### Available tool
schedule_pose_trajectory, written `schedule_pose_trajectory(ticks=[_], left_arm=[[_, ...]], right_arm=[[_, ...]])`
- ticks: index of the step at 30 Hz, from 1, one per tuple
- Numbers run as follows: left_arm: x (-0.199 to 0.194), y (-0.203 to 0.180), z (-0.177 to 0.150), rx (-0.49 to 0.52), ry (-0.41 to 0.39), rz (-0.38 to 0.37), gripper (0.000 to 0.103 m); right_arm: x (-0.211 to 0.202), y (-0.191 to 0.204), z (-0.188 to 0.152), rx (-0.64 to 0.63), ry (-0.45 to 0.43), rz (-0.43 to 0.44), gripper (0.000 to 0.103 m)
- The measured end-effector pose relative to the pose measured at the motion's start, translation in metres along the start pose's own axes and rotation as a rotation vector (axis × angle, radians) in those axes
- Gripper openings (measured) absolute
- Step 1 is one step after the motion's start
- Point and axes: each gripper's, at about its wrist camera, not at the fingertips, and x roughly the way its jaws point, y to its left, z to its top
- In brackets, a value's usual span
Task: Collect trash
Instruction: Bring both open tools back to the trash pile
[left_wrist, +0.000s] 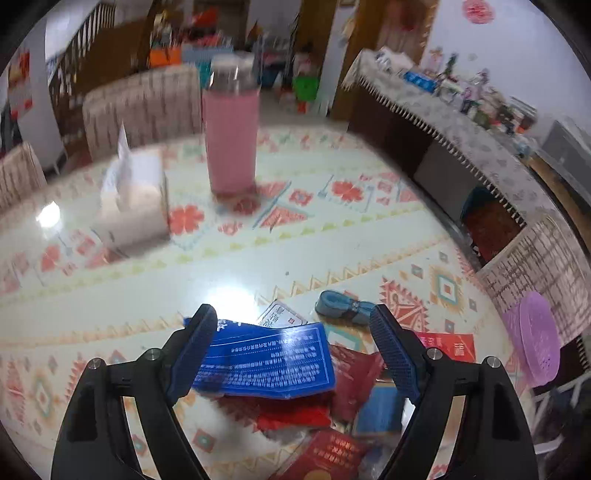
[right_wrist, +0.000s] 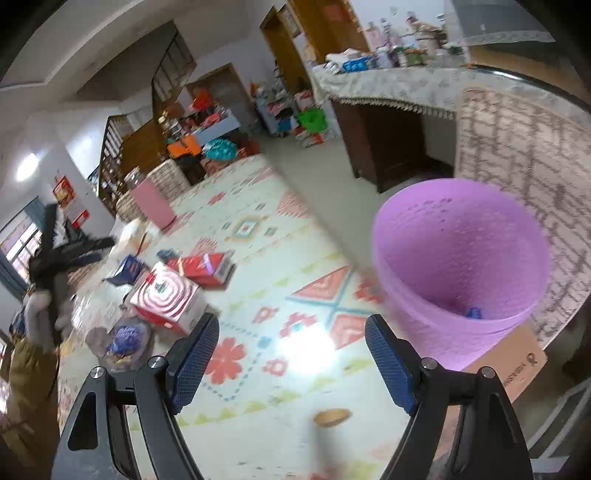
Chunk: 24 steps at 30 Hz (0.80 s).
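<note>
My left gripper (left_wrist: 293, 314) hangs open over a heap of trash on the patterned table (left_wrist: 221, 266), with nothing between its fingers. Under it lie a blue printed packet (left_wrist: 266, 363), red wrappers (left_wrist: 354, 376), a clear packet (left_wrist: 282, 315), a blue-grey strip (left_wrist: 343, 308) and a red booklet (left_wrist: 328, 454). My right gripper (right_wrist: 292, 322) is open and empty beside the purple bin (right_wrist: 461, 273), which holds a small blue scrap (right_wrist: 473, 313). The bin (left_wrist: 535, 339) also shows at the table's right edge in the left wrist view. A small brown scrap (right_wrist: 331, 417) lies near the right gripper.
A pink bottle (left_wrist: 231, 136) and a tissue box (left_wrist: 133, 199) stand at the table's far side. Red boxes (right_wrist: 166, 295) and a crumpled bag (right_wrist: 123, 338) lie by the heap. A gloved hand (right_wrist: 40, 314) holds the left gripper (right_wrist: 74, 236). Chairs (left_wrist: 144, 107) and a sideboard (left_wrist: 461, 133) ring the table.
</note>
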Motion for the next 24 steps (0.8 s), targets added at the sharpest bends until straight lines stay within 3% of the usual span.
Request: schedule_pose_trajectory(ticks=[3,6,9,12,18,20,24], left_arm=[[0.021,0.001,-0.016,0.013,0.182,-0.037,0.083],[0.014,0.004,-0.051,0.036,0.329,-0.155,0.083],[-0.015,0.013,-0.076,0.032,0.297,-0.13,0.083],[-0.04,0.028,-0.091,-0.042,0.222,-0.083,0.083],[-0.042,0.032,-0.091,-0.062,0.079,-0.032,0.083],[-0.039,0.027,-0.086,-0.064,0.051,-0.051,0.083],[-0.017,0.024,-0.071,-0.183,0.069,-0.108,0.085]], right_arm=[[0.009,0.006,-0.005,-0.016,0.023,0.005,0.085],[0.015,0.009,-0.007,-0.022,0.047,0.021,0.085],[0.021,0.012,-0.009,-0.035,0.065,0.04,0.086],[0.028,0.016,-0.009,-0.037,0.08,0.061,0.086],[0.045,0.024,-0.013,-0.017,0.12,0.102,0.086],[0.045,0.027,-0.015,-0.025,0.125,0.1,0.086],[0.041,0.025,-0.016,-0.026,0.118,0.089,0.086]])
